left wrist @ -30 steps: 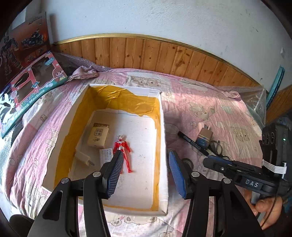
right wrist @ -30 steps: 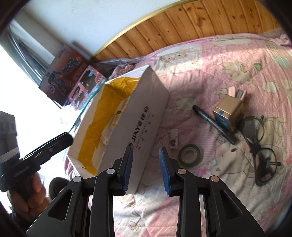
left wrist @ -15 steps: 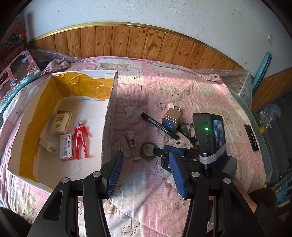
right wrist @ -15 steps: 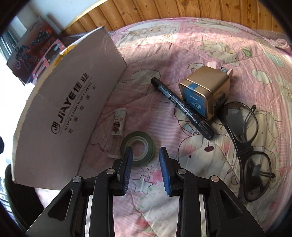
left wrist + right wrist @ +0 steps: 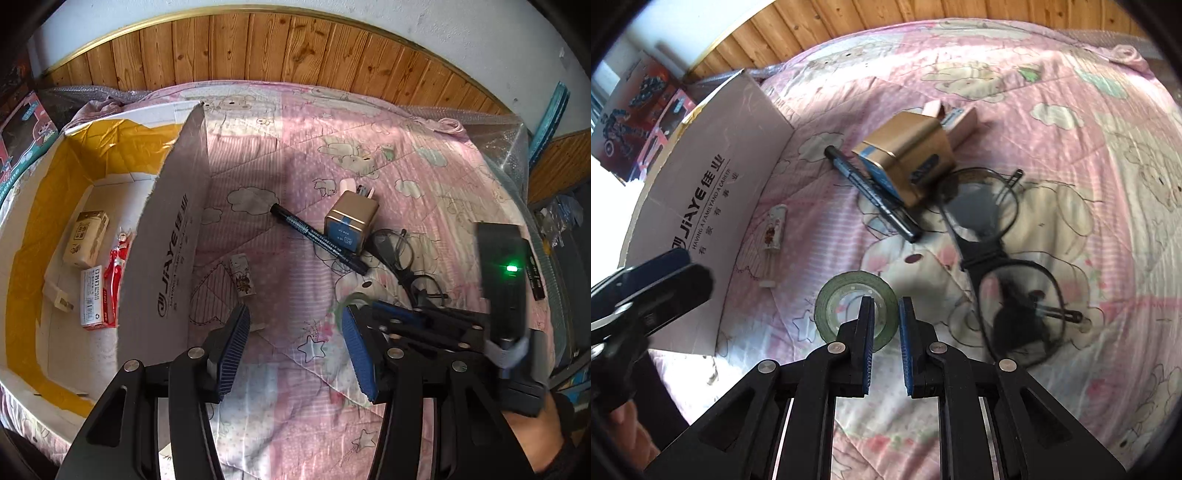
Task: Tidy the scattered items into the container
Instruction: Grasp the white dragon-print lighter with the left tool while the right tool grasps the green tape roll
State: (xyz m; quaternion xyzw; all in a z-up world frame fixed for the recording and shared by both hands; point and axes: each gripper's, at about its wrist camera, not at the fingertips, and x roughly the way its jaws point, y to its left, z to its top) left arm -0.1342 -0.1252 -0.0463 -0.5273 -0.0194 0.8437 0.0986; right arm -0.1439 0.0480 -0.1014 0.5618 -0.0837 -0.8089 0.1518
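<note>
My right gripper (image 5: 886, 325) has its jaws drawn close on the near rim of the green tape roll (image 5: 849, 291), one finger inside the hole and one outside. In the left wrist view the same roll (image 5: 345, 301) shows at the right gripper's tips (image 5: 364, 304). My left gripper (image 5: 295, 350) hovers open over the pink quilt, holding nothing. The white cardboard box (image 5: 166, 251) with yellow lining stands to its left. It holds a red toy figure (image 5: 116, 258), small packets and a charger.
On the quilt lie a black marker (image 5: 871, 192), a gold cube box (image 5: 905, 155), black glasses (image 5: 997, 251) and a small printed tube (image 5: 774, 232). The box's outer wall (image 5: 701, 206) is close on the left. A wooden wall panel runs behind the bed.
The left gripper swung right, away from over the box to over the quilt. The right gripper came down onto the tape roll and its jaws narrowed onto the rim.
</note>
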